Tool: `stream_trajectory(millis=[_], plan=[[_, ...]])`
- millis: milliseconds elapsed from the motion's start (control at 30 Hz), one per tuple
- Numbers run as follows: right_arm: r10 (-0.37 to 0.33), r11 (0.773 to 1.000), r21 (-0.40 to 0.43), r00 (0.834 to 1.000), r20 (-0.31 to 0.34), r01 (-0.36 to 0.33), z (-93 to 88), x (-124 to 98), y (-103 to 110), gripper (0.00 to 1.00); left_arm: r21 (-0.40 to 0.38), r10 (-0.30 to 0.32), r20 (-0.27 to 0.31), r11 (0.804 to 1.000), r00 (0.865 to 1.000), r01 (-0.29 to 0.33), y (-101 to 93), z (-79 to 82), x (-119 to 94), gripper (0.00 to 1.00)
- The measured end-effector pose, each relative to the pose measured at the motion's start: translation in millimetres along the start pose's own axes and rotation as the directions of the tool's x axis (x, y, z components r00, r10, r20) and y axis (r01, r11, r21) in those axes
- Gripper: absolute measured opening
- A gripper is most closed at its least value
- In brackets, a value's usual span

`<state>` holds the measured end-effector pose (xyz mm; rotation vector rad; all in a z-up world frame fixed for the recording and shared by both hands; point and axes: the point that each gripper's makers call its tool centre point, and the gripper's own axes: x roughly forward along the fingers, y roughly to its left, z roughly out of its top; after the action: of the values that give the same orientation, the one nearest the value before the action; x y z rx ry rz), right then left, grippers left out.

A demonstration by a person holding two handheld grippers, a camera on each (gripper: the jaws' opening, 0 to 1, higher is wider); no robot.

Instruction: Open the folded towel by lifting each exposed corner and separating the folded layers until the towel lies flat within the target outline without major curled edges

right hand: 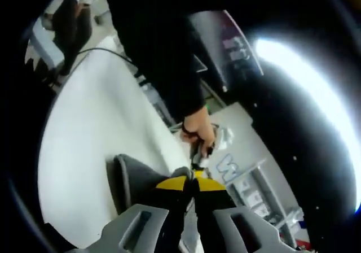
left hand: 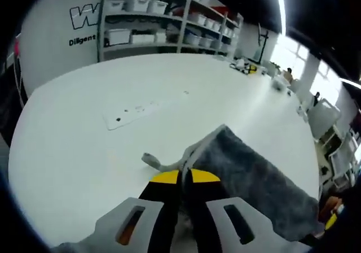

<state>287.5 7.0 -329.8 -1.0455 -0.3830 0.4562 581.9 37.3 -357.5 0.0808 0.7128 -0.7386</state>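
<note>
In the left gripper view a grey towel (left hand: pixel 256 174) hangs off to the right of my left gripper (left hand: pixel 185 174), lifted over the white table (left hand: pixel 113 157). The yellow-tipped jaws are pressed together on a corner of the towel, and a pale hem strip (left hand: pixel 155 162) trails left from them. In the right gripper view my right gripper (right hand: pixel 193 180) is shut on another edge of the same grey towel (right hand: pixel 135 182), which drapes down to the left above the table (right hand: pixel 84 134). Just beyond it a person's hand (right hand: pixel 198 130) holds the other gripper.
A pale flat sheet (left hand: pixel 132 113) lies on the table ahead of the left gripper. Shelves with white bins (left hand: pixel 169 21) stand at the back, and small objects (left hand: pixel 248 66) sit at the far right edge. A black sleeve (right hand: pixel 158 49) crosses the right gripper view.
</note>
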Motion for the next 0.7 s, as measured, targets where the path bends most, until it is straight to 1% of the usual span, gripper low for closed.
stream_trajectory(millis=[67, 167, 267, 333, 533, 567, 600, 700], plan=[[-0.007, 1.0, -0.002, 1.0, 0.0, 0.007, -0.5, -1, -3, 0.0, 0.004, 0.006, -0.003, 1.0, 1.0, -0.006, -0.1, 1.2, 0, 0.03], [-0.02, 1.0, 0.001, 1.0, -0.002, 0.02, -1.6, -2, -9, 0.0, 0.018, 0.014, 0.002, 1.0, 1.0, -0.014, 2.5, 9.8, 0, 0.03], [-0.032, 0.999, -0.001, 0.999, -0.008, 0.032, -4.5, -4, -13, 0.0, 0.03, 0.017, 0.005, 0.999, 1.0, -0.017, -1.2, 15.3, -1, 0.03], [-0.037, 0.999, -0.001, 0.999, -0.01, 0.037, -6.1, -5, -15, 0.0, 0.035, 0.02, 0.007, 0.999, 1.0, -0.021, -5.5, 16.0, -2, 0.03], [-0.056, 0.998, 0.007, 0.998, -0.016, 0.057, -9.8, -10, -24, 0.0, 0.03, 0.03, 0.004, 0.999, 1.0, -0.03, -9.6, 16.2, -2, 0.03], [-0.06, 0.998, 0.008, 0.998, -0.017, 0.06, -10.5, -11, -26, 0.0, 0.025, 0.028, 0.007, 0.999, 1.0, -0.028, -11.8, 17.4, -2, 0.03], [-0.065, 0.998, 0.009, 0.998, -0.019, 0.066, -11.6, -11, -28, 0.0, 0.023, 0.026, 0.009, 0.999, 1.0, -0.027, -20.4, 16.3, -2, 0.03], [-0.073, 0.997, 0.011, 0.997, -0.024, 0.073, -14.4, -12, -31, 0.0, 0.052, 0.028, 0.008, 0.998, 1.0, -0.029, -29.0, 20.3, -1, 0.03]])
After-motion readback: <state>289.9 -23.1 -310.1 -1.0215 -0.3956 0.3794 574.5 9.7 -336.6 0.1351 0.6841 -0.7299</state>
